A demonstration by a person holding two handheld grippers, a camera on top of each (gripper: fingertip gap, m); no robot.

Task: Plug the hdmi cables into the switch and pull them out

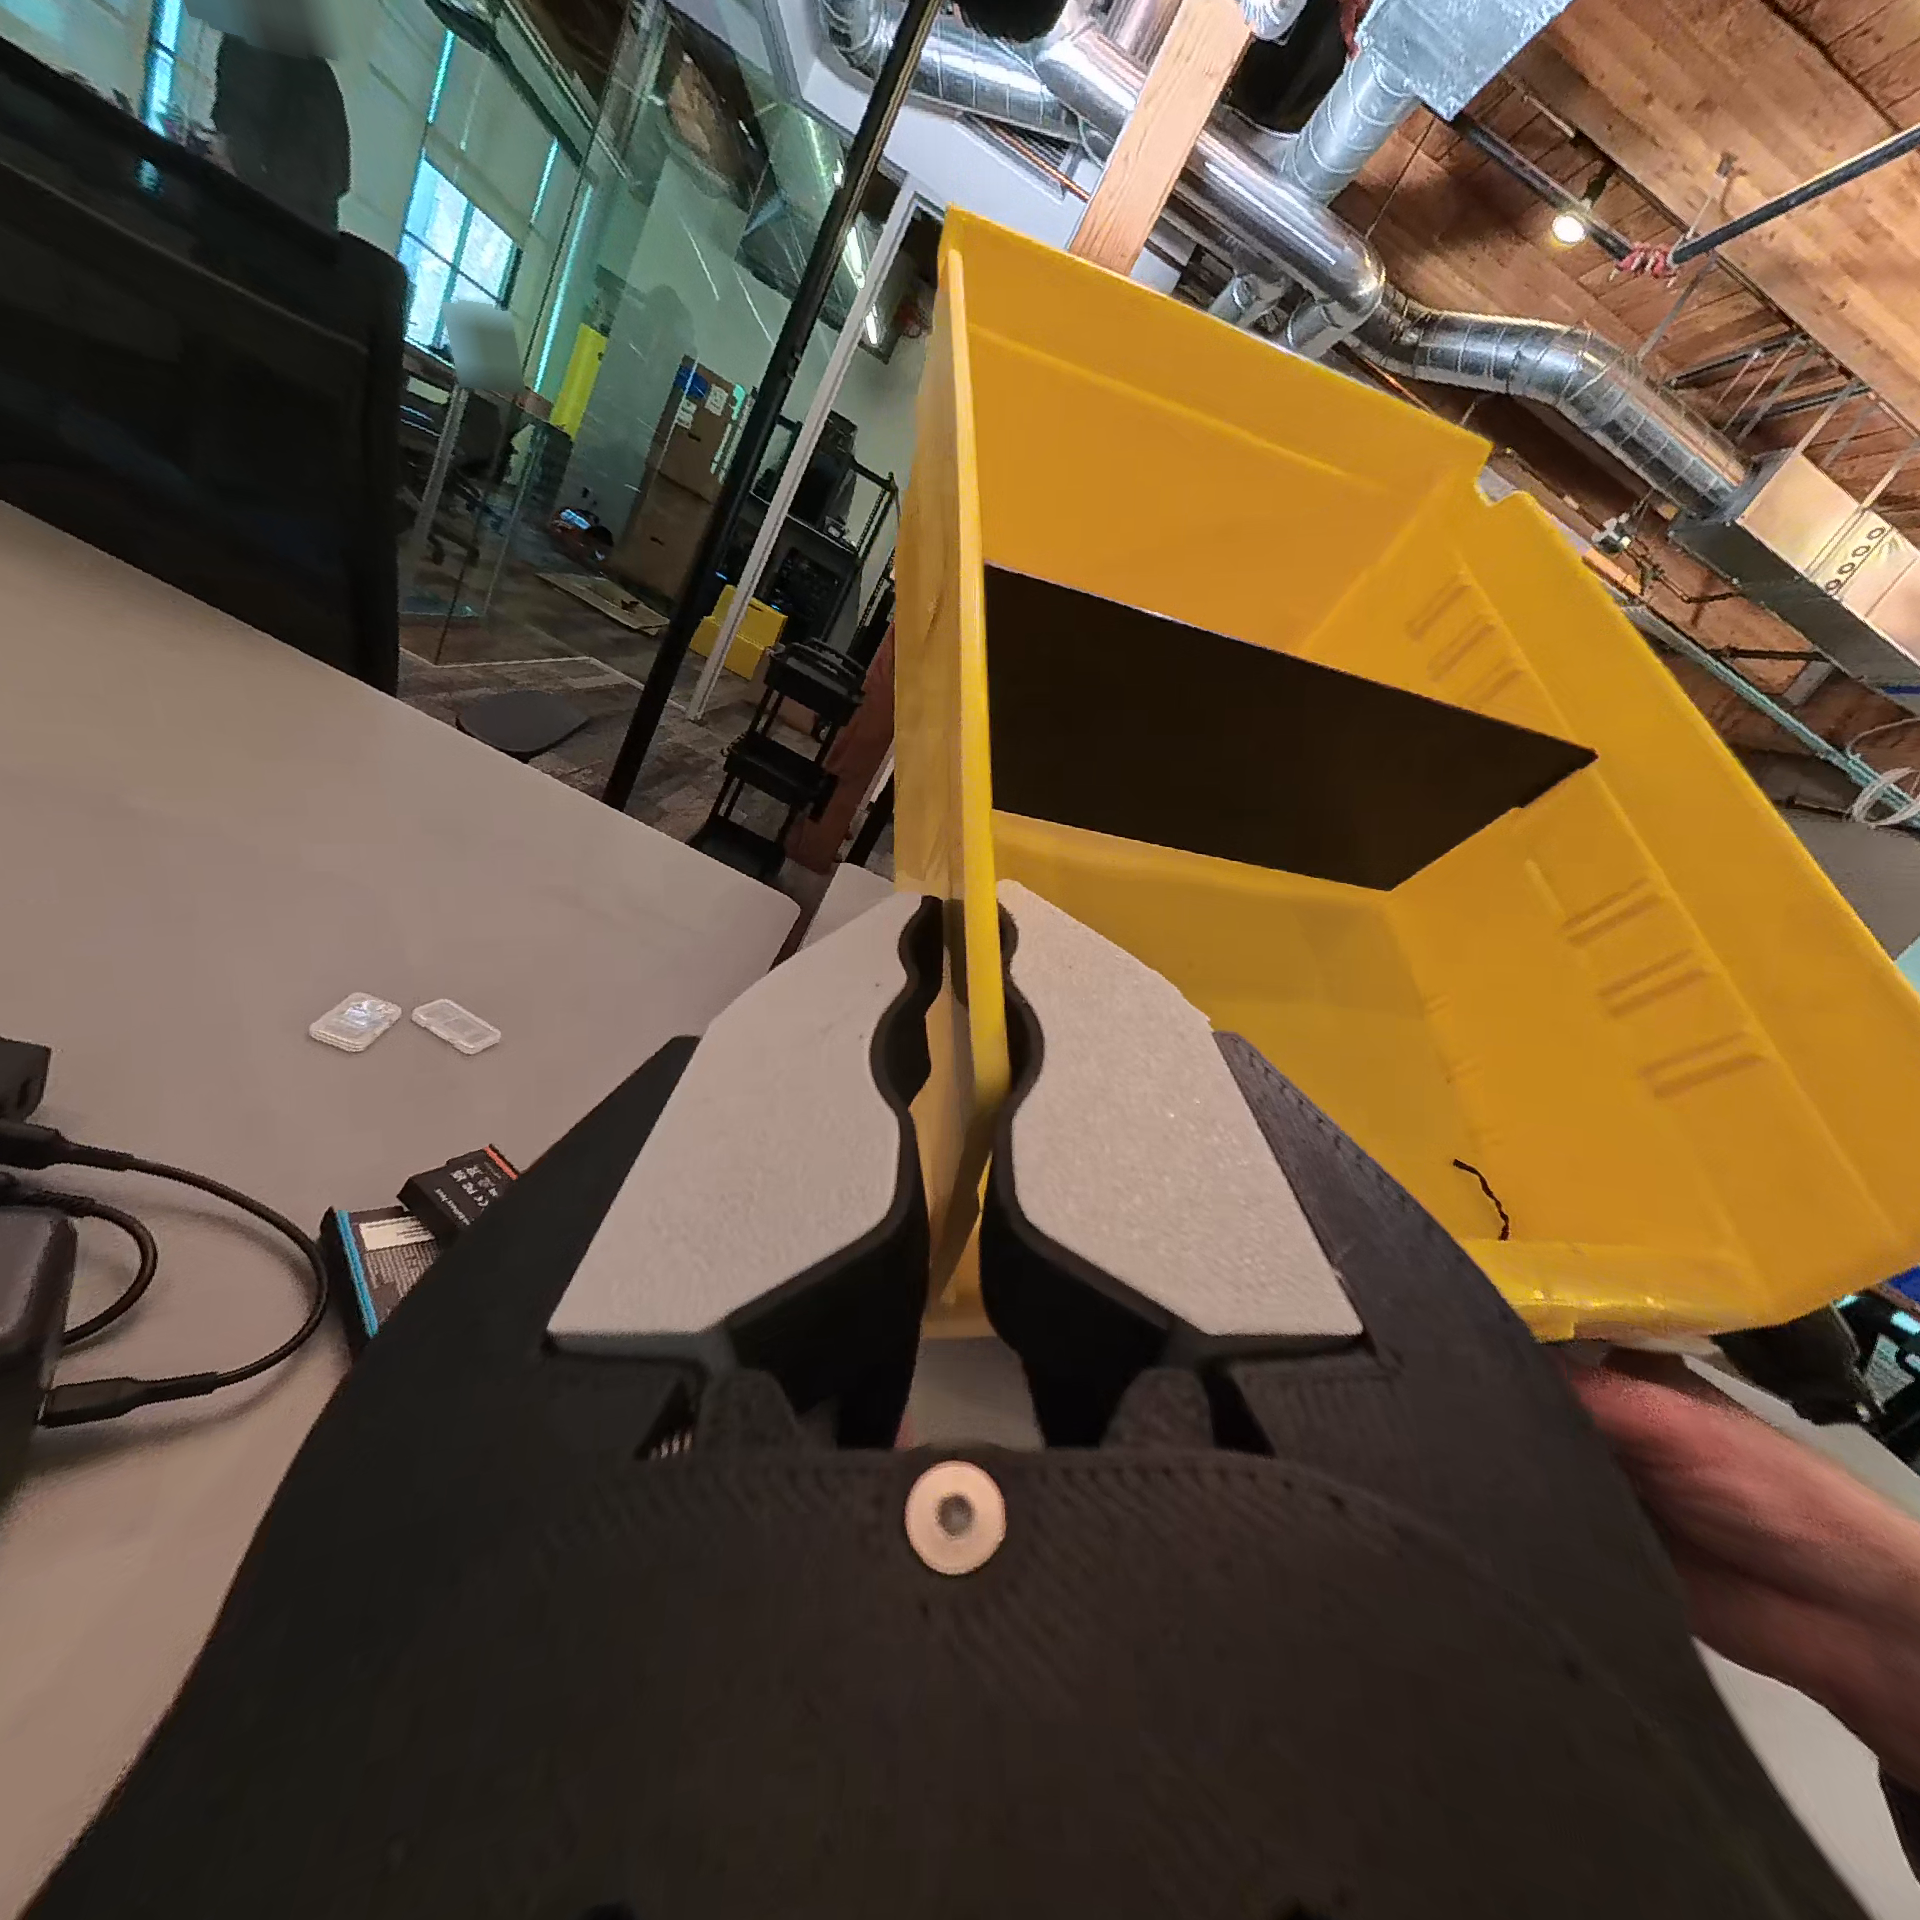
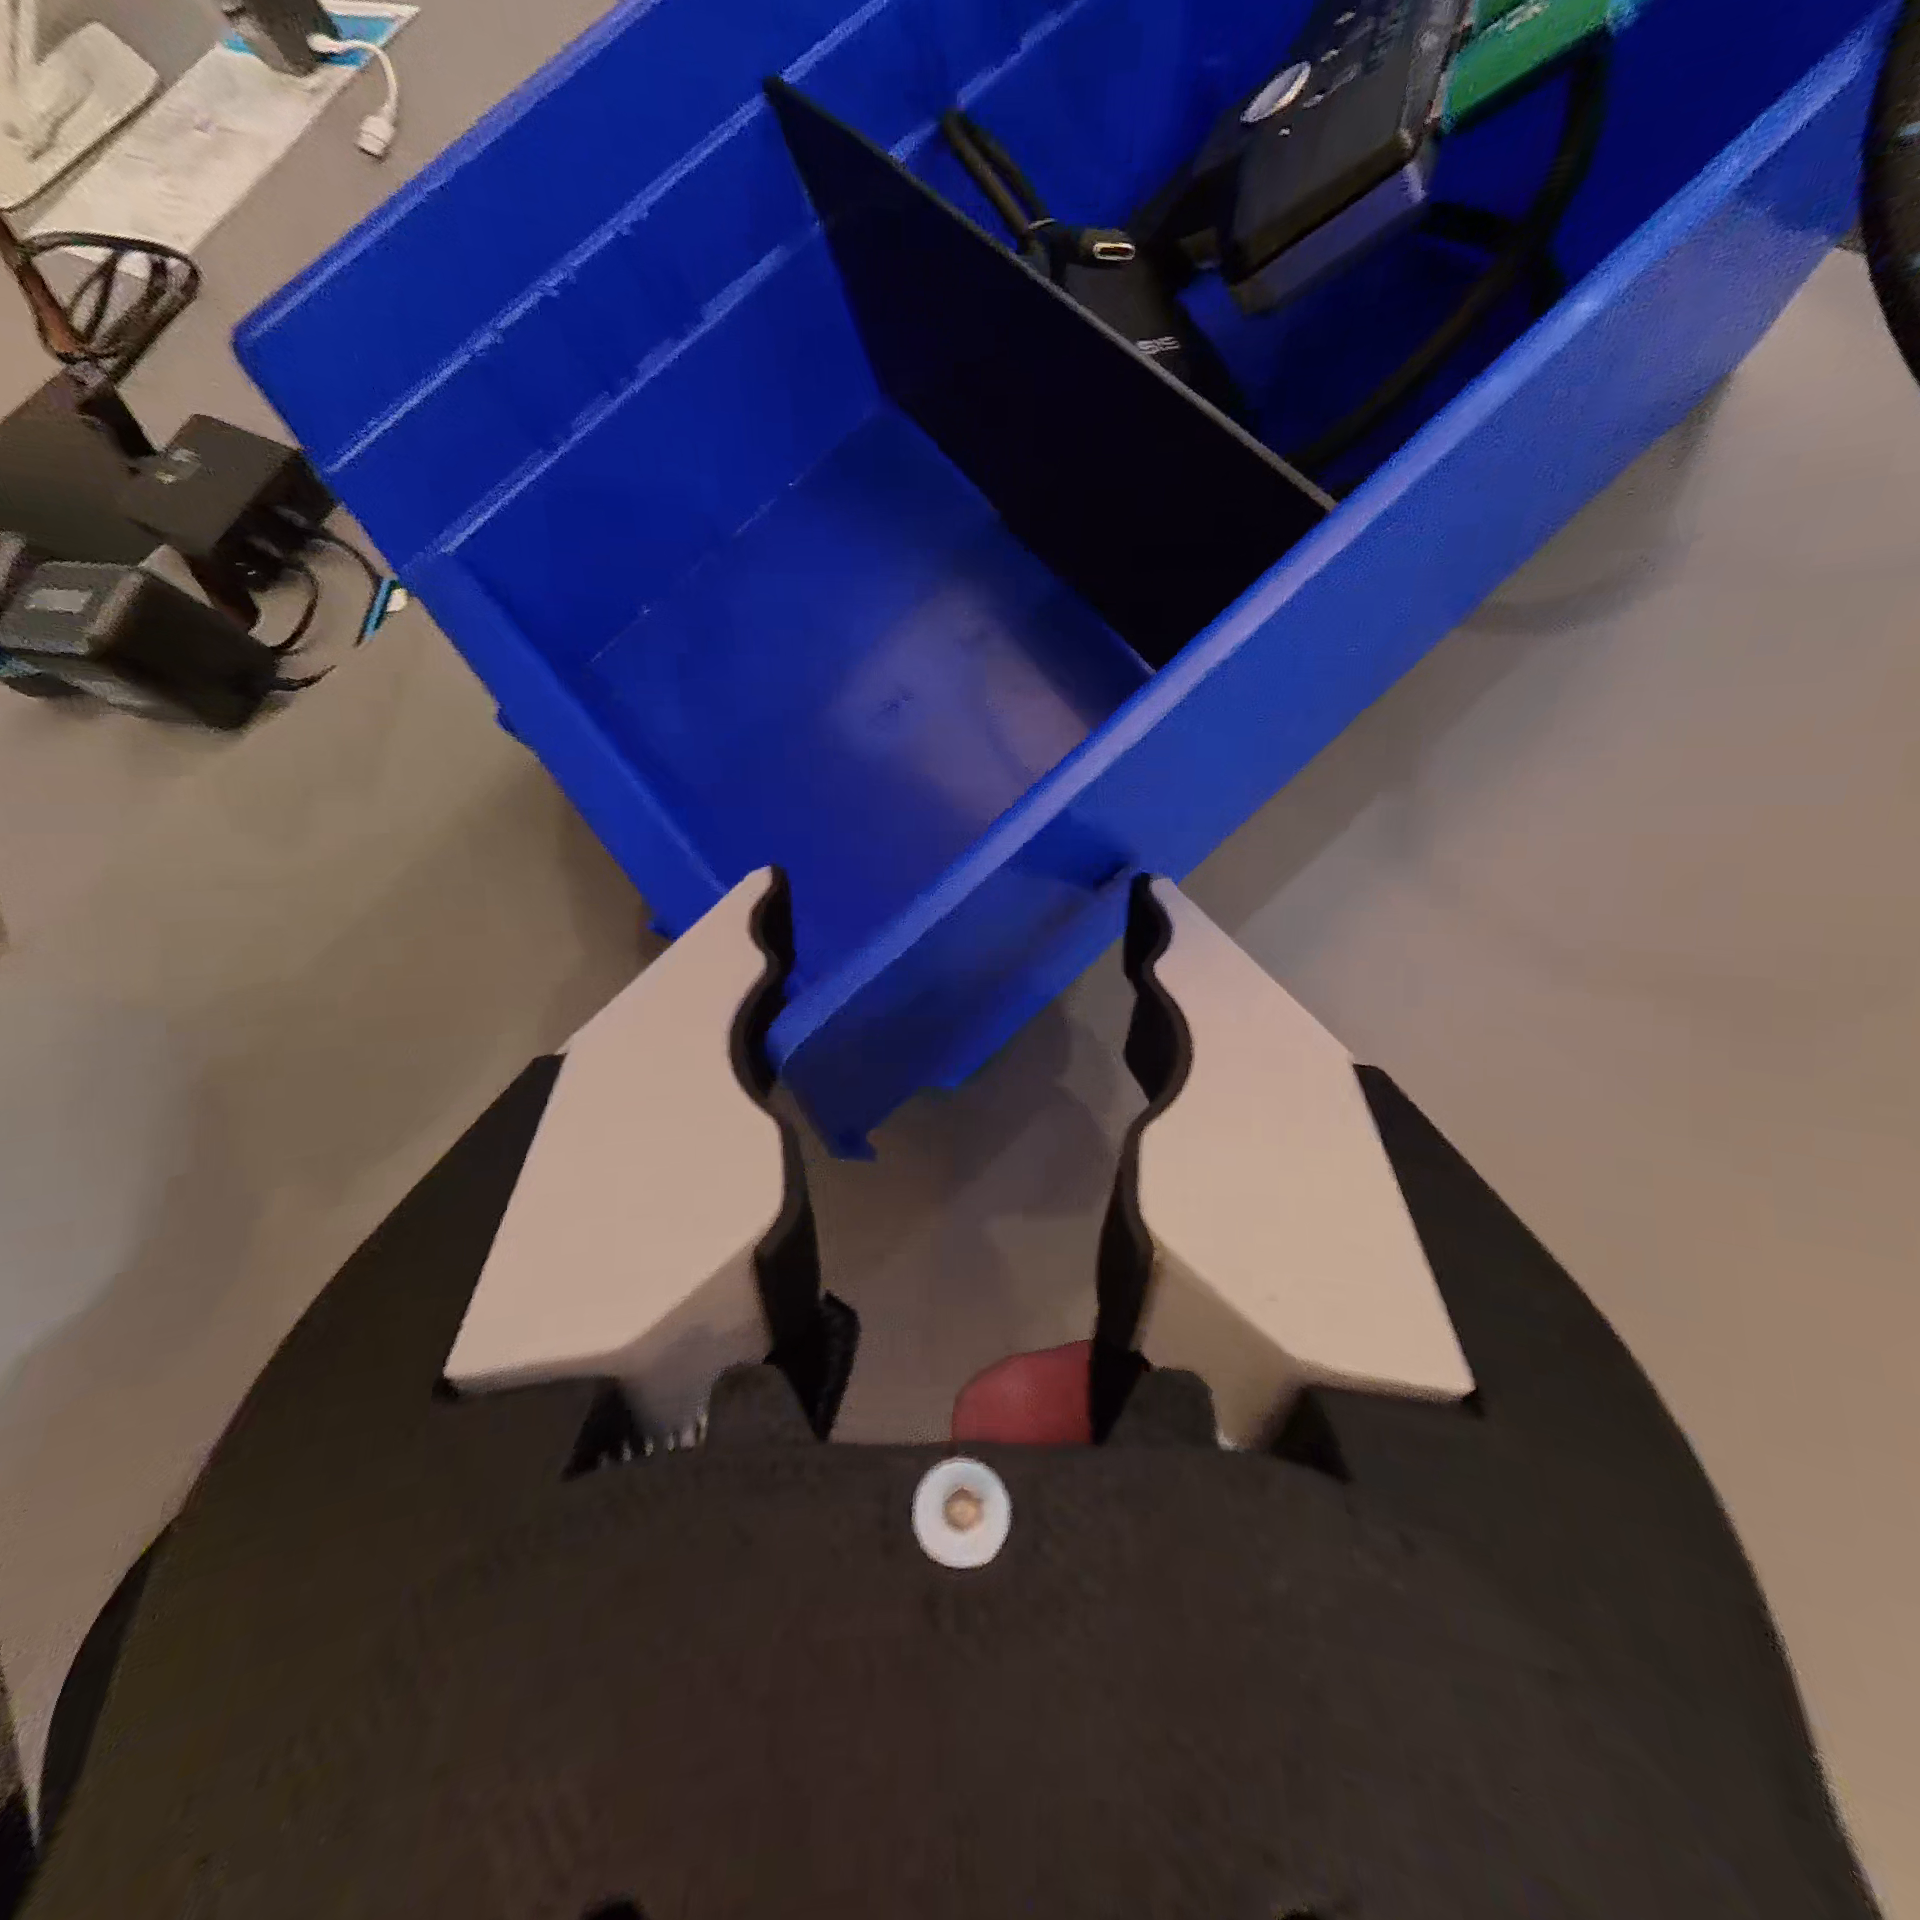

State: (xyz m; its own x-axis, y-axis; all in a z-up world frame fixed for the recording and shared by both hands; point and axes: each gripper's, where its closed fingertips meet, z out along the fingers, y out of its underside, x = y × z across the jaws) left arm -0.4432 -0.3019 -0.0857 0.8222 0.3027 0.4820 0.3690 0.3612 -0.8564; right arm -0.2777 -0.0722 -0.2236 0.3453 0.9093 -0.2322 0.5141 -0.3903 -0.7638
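bright daylit left view, dimmer warm right view, fisheye edges, slight blur

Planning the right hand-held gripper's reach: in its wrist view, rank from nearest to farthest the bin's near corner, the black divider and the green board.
1. Blue bin corner, between the open fingers.
2. Black divider, mid-bin.
3. Green board, far end, top right.

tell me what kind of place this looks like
Probably a converted industrial loft used as an office or lab: exposed metal ducts under a wood plank ceiling, glass partitions, stacked cardboard boxes.
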